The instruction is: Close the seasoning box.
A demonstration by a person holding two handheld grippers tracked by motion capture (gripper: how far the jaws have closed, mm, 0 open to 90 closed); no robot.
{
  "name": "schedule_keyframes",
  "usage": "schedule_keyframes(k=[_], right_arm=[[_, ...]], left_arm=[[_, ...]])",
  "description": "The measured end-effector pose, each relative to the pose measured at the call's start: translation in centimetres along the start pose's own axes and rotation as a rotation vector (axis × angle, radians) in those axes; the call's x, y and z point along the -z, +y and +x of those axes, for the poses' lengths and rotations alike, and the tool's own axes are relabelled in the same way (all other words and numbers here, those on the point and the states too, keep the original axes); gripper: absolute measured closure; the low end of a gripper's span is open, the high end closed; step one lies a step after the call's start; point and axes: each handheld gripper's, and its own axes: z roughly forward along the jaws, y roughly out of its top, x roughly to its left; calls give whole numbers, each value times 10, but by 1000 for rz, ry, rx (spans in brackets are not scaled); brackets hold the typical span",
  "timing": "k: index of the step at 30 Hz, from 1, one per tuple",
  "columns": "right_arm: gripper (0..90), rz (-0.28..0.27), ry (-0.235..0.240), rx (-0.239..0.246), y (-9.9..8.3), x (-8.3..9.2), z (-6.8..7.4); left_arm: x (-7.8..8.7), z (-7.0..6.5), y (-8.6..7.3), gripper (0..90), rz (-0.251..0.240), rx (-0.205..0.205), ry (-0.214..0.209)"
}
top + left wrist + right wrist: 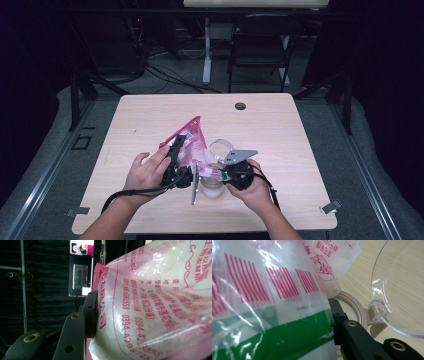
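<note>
So the pink-and-white printed plastic bag of white powder [191, 141] is pinched between both tongs over the middle of the light wooden table [280, 130]. The left gripper [181, 161] has its jaws about half closed on the fat upper part, pads pressed into the plastic. The right gripper [226, 175] is clamped tight on the thin lower corner, by the green band [287, 335]. My guess: this tilts the bag so it can pour. Right under the right gripper sits a clear round jar with a beige rim [352, 305], its clear flip lid [402, 285] swung open just beyond the jaws. The bag's corner nearly touches that rim, so little slack there. Plenty of bare tabletop beyond and to both sides.
</note>
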Motion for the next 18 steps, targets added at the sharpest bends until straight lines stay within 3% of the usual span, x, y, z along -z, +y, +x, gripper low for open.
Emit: schedule_keyframes(k=[18], right_arm=[[900,0,2,-1,0,1,-2]], left_arm=[[0,4,4,623,9,-19,-5]])
